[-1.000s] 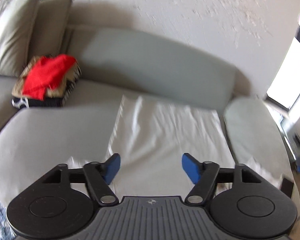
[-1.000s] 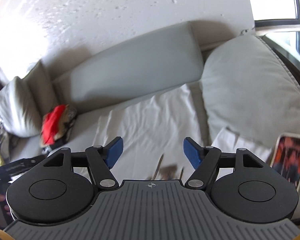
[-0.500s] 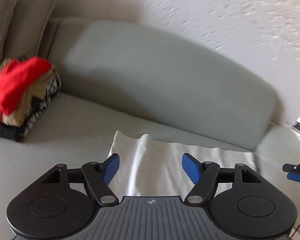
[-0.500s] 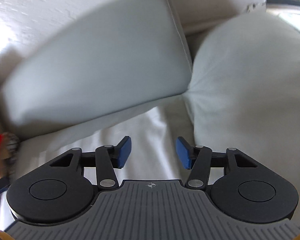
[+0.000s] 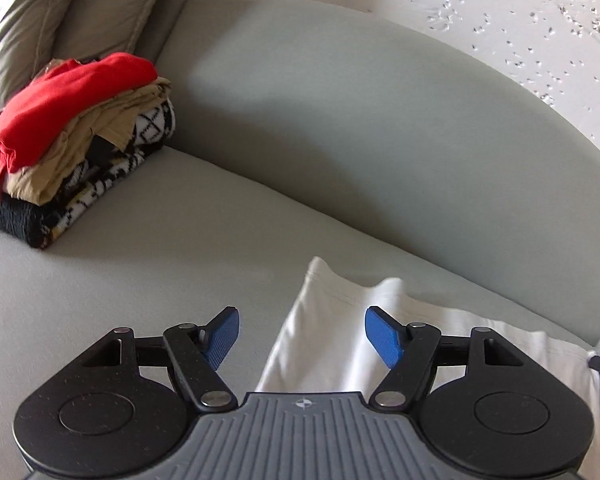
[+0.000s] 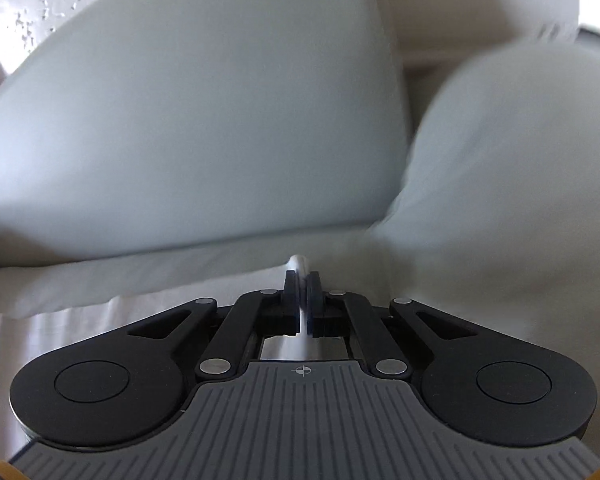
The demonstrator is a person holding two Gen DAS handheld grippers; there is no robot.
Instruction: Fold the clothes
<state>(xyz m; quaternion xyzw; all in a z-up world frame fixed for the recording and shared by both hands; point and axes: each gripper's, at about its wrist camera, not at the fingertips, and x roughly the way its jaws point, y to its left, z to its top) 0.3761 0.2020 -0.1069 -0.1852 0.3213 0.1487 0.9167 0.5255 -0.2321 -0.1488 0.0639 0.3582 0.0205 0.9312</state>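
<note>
My right gripper [image 6: 302, 280], open half a second before, had pinched the white garment [image 5: 340, 320] at its far edge. My left gripper [image 5: 300, 336] still gaped over the other corner; that grab looked pending.

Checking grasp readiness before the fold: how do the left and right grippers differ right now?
The left gripper is open, its blue pads spread over the white garment's corner; the right gripper is shut on a pinch of that cloth. The left holds nothing, the right holds fabric. Both sit low over the sofa.
</note>
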